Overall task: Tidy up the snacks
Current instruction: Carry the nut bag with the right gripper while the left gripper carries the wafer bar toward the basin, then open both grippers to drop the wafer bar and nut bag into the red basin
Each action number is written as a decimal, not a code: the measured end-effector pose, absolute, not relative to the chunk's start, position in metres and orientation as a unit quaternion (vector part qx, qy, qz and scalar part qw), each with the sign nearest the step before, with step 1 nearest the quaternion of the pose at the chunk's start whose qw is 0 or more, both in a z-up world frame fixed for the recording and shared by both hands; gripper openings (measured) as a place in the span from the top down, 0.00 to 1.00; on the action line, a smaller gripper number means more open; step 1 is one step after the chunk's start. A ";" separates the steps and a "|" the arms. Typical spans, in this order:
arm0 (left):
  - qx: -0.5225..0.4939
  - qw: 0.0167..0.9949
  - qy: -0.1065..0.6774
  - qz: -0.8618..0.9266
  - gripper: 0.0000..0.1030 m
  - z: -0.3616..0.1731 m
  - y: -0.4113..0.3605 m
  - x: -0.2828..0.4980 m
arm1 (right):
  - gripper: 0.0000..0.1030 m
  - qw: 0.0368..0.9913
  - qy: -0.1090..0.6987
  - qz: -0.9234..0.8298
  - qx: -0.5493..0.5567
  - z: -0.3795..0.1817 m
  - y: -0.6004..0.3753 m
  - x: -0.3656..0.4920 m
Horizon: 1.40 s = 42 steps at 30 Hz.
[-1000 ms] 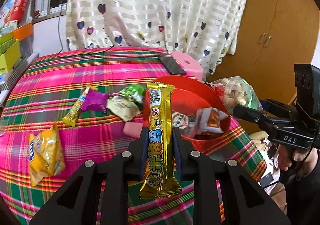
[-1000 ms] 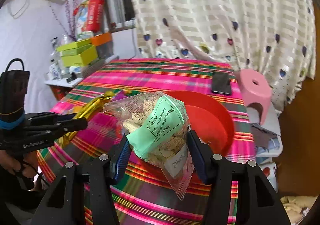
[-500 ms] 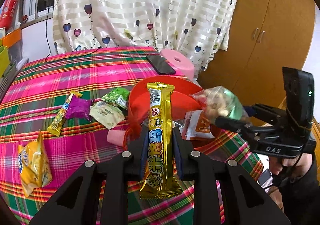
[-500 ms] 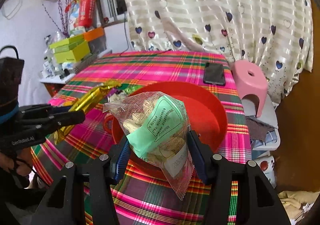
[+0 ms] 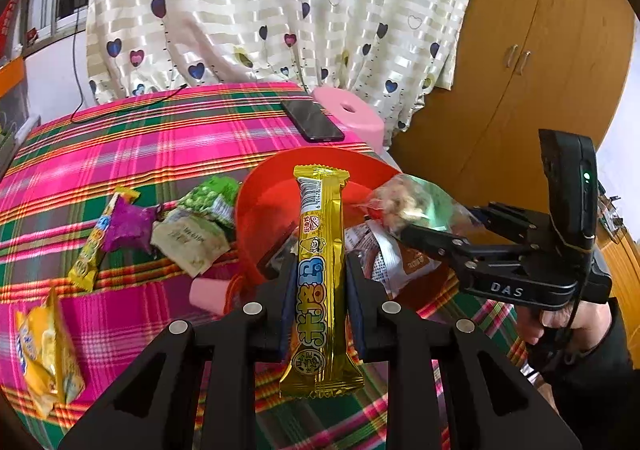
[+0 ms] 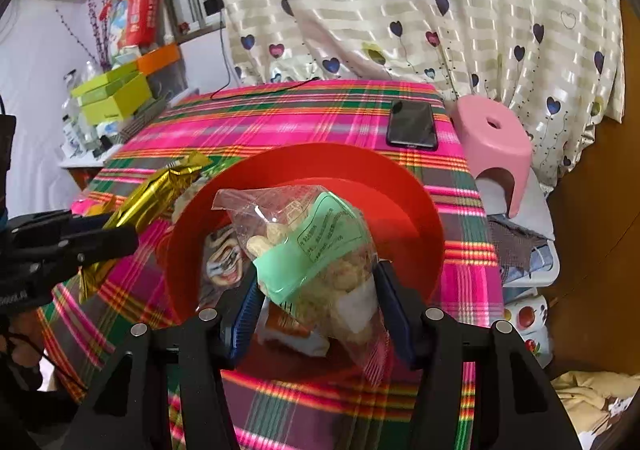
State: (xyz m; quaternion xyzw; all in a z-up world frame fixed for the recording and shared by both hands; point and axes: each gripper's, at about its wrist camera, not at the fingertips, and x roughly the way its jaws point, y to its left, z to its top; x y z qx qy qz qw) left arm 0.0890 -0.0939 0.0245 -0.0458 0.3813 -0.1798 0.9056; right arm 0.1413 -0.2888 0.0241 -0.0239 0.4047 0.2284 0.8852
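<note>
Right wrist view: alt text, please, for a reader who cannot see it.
The right hand-held gripper grips a clear snack bag over a red bowl holding other packets, on a pink plaid tablecloth. At left, the left hand-held gripper holds a gold snack bar.

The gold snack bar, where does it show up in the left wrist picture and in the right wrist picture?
Left wrist view: the gold snack bar stands upright at bottom centre, clamped in the left gripper.
Right wrist view: the same bar lies slanted at the left edge, sticking out of that gripper.
Shared landmark: the red bowl, just beyond the bar in both.
</note>
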 end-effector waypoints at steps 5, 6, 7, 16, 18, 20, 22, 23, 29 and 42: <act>-0.043 0.903 0.387 -0.184 0.77 0.022 -0.102 0.103 | 0.48 0.889 0.403 0.216 -0.023 0.021 -0.291 0.156; -0.042 0.902 0.389 -0.184 0.77 0.021 -0.103 0.106 | 0.48 0.890 0.403 0.213 -0.021 0.020 -0.293 0.161; -0.042 0.901 0.390 -0.184 0.77 0.020 -0.104 0.109 | 0.48 0.890 0.404 0.211 -0.020 0.019 -0.293 0.163; -0.042 0.894 0.405 -0.186 0.77 0.011 -0.116 0.130 | 0.41 0.892 0.396 0.218 -0.011 0.022 -0.297 0.165; -0.040 0.893 0.407 -0.187 0.77 0.009 -0.120 0.134 | 0.39 0.895 0.391 0.215 -0.011 0.025 -0.299 0.163; -0.039 0.892 0.410 -0.188 0.77 0.007 -0.122 0.137 | 0.39 0.897 0.388 0.213 -0.006 0.027 -0.304 0.162; -0.041 0.890 0.414 -0.189 0.77 0.005 -0.123 0.140 | 0.39 0.896 0.388 0.214 0.003 0.027 -0.307 0.161; -0.042 0.889 0.415 -0.189 0.76 0.004 -0.123 0.141 | 0.39 0.896 0.388 0.214 0.005 0.028 -0.309 0.161; -0.055 0.892 0.411 -0.180 0.59 0.004 -0.117 0.143 | 0.39 0.897 0.384 0.217 0.010 0.030 -0.311 0.156; -0.063 0.893 0.411 -0.174 0.59 0.010 -0.108 0.127 | 0.39 0.901 0.375 0.217 0.010 0.042 -0.307 0.141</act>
